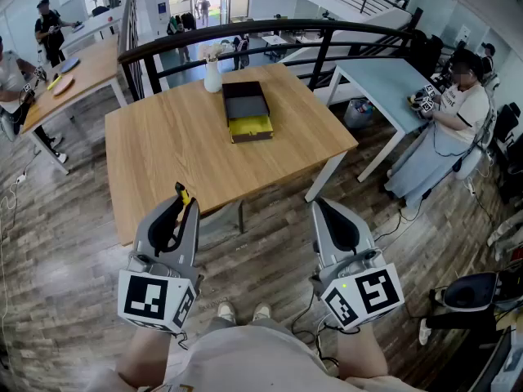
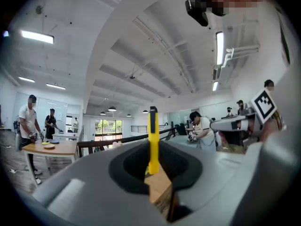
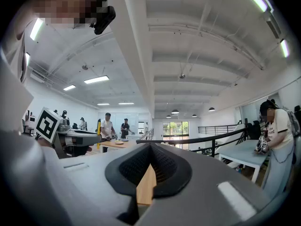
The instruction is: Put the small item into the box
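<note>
A black box with a yellow inside lies open on the far middle of the wooden table. My left gripper hangs in front of the table's near edge, shut on a thin yellow small item with a black tip. In the left gripper view this small item stands upright out of the closed jaws of the left gripper. My right gripper is held beside it, off the table's near right corner. The right gripper is shut with nothing in it.
A white bottle stands just behind the box at the table's far edge. A black railing runs behind the table. A seated person works at a pale table to the right. Other people stand at a table far left.
</note>
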`<state>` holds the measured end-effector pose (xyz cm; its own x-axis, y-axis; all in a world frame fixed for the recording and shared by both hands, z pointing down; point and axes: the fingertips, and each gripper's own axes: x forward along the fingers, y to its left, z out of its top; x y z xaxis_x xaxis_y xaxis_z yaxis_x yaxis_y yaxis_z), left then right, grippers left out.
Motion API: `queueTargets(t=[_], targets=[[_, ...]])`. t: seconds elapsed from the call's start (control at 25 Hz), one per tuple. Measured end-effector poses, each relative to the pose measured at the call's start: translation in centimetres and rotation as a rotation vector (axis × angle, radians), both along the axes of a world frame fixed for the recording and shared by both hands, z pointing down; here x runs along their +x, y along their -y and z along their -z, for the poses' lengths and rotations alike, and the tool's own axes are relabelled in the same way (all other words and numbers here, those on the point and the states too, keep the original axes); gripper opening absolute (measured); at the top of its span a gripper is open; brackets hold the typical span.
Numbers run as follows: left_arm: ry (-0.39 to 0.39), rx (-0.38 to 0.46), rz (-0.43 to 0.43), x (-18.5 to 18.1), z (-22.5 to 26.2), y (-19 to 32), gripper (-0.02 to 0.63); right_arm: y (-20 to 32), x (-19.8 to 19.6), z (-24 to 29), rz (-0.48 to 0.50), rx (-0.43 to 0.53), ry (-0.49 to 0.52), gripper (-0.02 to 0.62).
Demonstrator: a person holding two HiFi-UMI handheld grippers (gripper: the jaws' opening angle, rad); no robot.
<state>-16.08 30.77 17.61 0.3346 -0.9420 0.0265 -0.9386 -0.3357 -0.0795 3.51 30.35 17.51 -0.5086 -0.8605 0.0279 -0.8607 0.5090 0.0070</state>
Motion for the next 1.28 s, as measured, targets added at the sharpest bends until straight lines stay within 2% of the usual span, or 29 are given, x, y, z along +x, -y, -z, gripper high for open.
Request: queueTargets(t=[0.52, 1.28], targets=[[0.008, -0.014, -0.002, 0.0, -0.2, 0.0, 0.049, 0.1, 0.1, -0.5, -0.012, -0.019, 0.015, -0.002], [0.036, -0.037, 0.047, 4.5, -1.8, 0.1, 0.049, 0.9, 4.1, -2.1, 0.049, -0.035, 0.031, -0.002]])
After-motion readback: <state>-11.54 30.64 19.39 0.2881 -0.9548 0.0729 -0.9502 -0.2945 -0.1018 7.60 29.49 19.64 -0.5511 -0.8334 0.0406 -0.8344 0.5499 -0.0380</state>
